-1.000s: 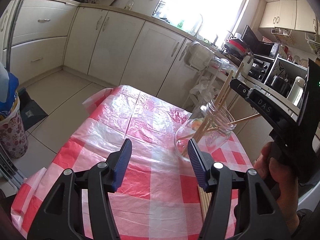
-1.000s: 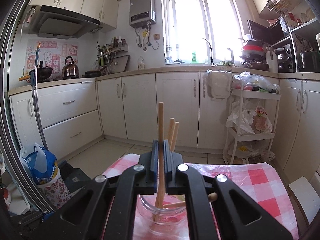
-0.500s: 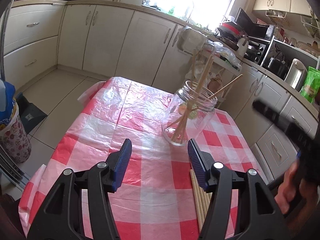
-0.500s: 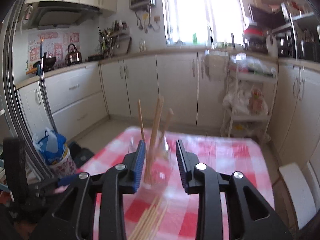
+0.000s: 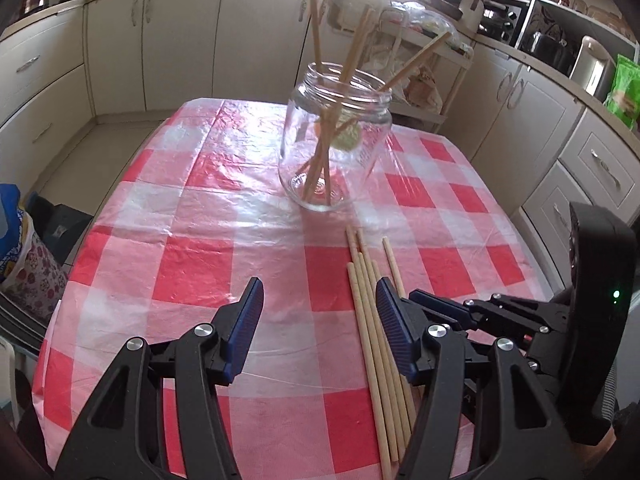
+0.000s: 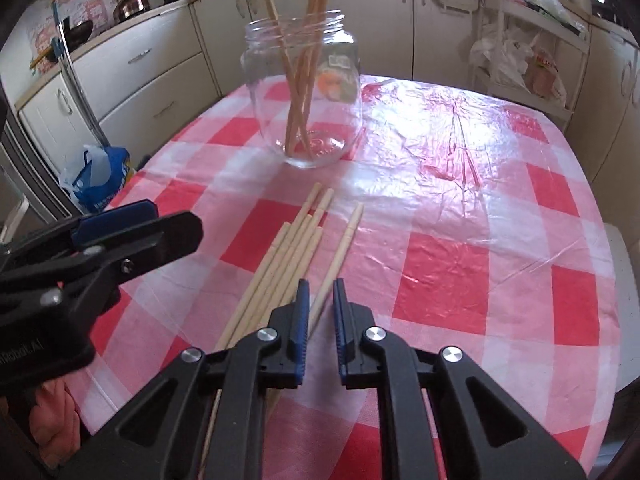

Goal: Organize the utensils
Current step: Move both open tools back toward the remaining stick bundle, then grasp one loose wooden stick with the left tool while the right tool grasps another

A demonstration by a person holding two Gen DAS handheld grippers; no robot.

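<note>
Glass jar (image 5: 335,136) behind loose chopsticks (image 6: 286,258), checked tablecloth (image 6: 460,240), kitchen cabinets (image 5: 180,36)

My left gripper (image 5: 318,312) tilts downward with its jaws parted and nothing between them, while my right gripper (image 6: 320,304), angled down just beside it, is closing its jaws to a narrow gap, pads gripping nothing.

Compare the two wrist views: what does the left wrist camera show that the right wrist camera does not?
Only the left wrist view shows the green packet on the counter. Only the right wrist view shows the kettle and the blue bag on the floor. Both show the glass jar holding chopsticks, the loose chopsticks on the checked tablecloth, and each other's gripper.
</note>
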